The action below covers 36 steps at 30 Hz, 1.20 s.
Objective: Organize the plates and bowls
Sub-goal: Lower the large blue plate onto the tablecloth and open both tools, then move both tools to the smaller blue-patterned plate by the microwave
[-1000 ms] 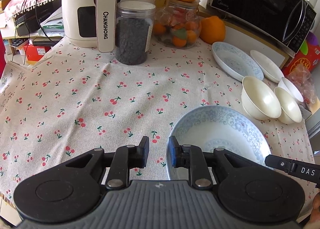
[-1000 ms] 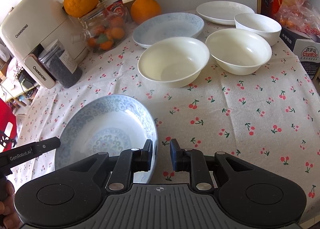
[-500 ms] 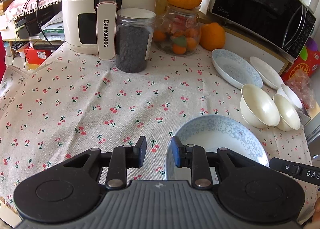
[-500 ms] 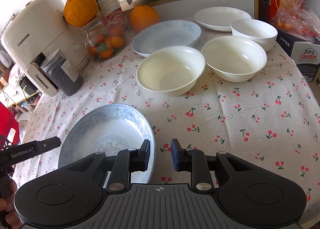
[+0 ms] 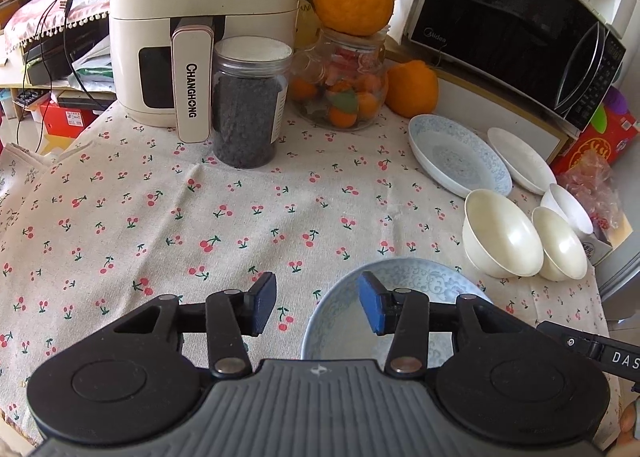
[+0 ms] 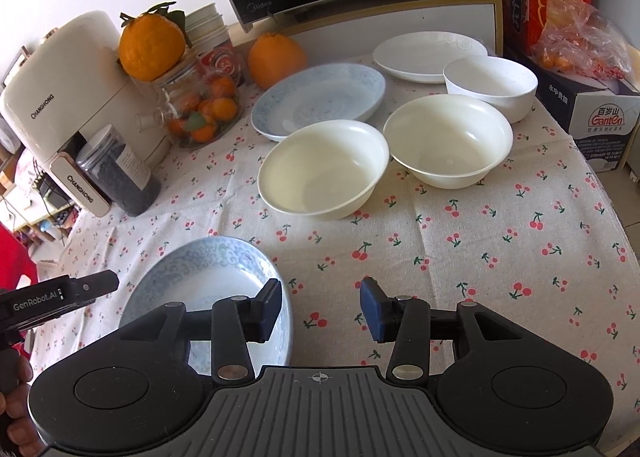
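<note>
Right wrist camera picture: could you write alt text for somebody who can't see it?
A black two-finger gripper, its jaws opening with nothing between them, hovers over a cherry-print tablecloth beside a blue-patterned plate. Farther back sit two cream bowls, a white bowl, another blue plate and a white plate. Oranges, jars and an air fryer line the left.

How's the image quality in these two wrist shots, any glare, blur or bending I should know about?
Left wrist view: sharp, daylit; fisheye bows the black microwave oven and table edges; soft window reflection on its door. Right wrist view: also sharp; bright sheen inside the two cream plastic bowls, corners vignetted black, the blue-patterned ceramic plate near the lens stretched.
</note>
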### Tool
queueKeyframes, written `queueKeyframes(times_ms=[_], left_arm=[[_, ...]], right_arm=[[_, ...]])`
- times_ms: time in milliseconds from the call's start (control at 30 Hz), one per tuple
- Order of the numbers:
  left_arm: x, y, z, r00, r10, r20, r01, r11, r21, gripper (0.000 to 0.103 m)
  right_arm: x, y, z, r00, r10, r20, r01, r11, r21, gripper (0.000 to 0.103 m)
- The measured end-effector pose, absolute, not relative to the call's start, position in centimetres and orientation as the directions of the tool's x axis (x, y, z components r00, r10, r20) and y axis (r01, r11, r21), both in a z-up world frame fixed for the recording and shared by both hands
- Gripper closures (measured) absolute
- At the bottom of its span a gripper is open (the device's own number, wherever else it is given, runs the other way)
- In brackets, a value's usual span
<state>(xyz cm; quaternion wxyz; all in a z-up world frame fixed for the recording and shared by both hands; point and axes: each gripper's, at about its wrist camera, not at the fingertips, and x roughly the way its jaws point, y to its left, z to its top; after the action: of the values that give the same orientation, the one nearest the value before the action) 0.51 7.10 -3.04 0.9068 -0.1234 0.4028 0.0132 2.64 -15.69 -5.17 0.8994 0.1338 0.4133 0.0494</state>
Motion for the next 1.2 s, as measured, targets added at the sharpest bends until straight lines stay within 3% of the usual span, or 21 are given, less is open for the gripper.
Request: queueKeyframes(times_ms=[367,500,600,833,1200], left_arm=[[3.0,5.9,-1.6,0.678,-0.115,-0.726,-0.105,0.963,-0.250,0.037],[4.7,5.9,-0.5,0.689,-0.138,-0.711,-0.090,0.958,-0.273,0.027],[6.0,5.5,0.2,0.696,-0.121,-0.708,-0.094,0.962,-0.257,0.025],[9.1,3.6,0.2,0.690,-0.126,-0.713,-0.085,0.964,-0.253,0.017],[15.0,2.1,0.5,0.652,-0.194,-0.733,-0.046,0.955,-0.293,0.001]], right_arm=[[3.9,-18.4,-2.6,0.707,0.181,-0.683,0.037,0.956,0.291,0.047],[4.9,-20.0,-1.0,0.740,0.163,-0.652,0.052,0.953,0.297,0.027],[6.3,-21.0,-0.2,0.745,0.159,-0.647,0.055,0.953,0.298,0.022],[9.7,-23.4,-0.1,0.731,0.216,-0.648,0.092,0.909,0.407,0.021],[15.4,-24.7,-0.8,0.698,0.251,-0.671,0.116,0.885,0.452,0.019]])
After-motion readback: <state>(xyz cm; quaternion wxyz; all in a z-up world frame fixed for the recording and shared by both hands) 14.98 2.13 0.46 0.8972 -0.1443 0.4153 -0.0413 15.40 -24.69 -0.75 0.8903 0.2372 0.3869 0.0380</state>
